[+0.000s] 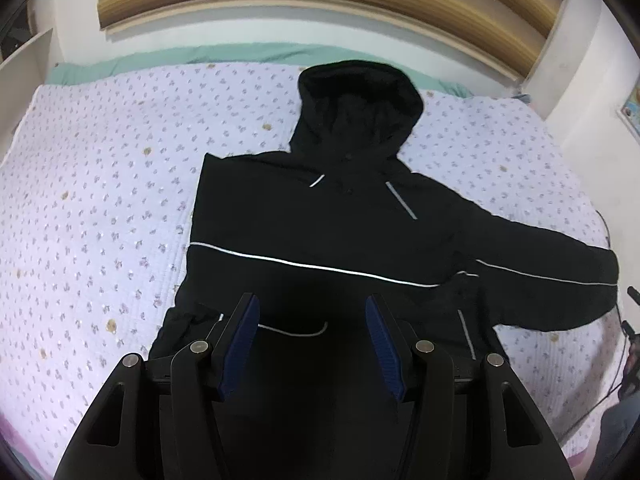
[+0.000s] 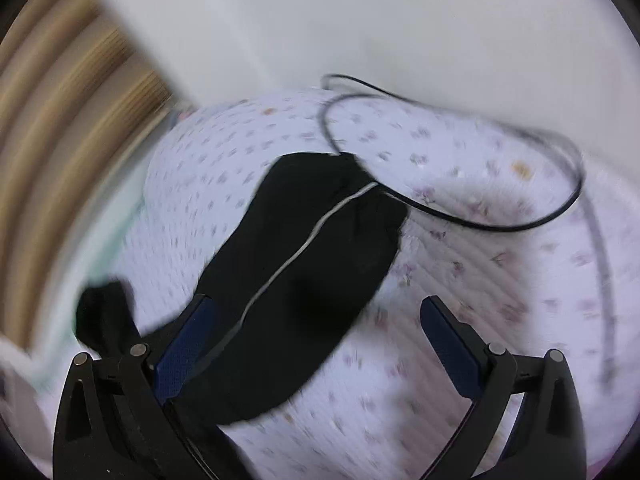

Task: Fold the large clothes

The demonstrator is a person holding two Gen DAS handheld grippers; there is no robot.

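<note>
A black hooded jacket with thin reflective stripes lies flat on the bed, hood toward the headboard. Its left side looks folded in with a straight edge; its right sleeve stretches out to the right. My left gripper is open and empty above the jacket's lower front. The right wrist view is blurred by motion. There my right gripper is open wide above the outstretched sleeve, whose cuff points away. The sleeve passes over its left finger; nothing is gripped.
The bed has a lilac floral quilt and a green sheet edge by the wooden headboard. A black cable loops on the quilt next to the sleeve cuff, near the white wall. A white cabinet stands at the left.
</note>
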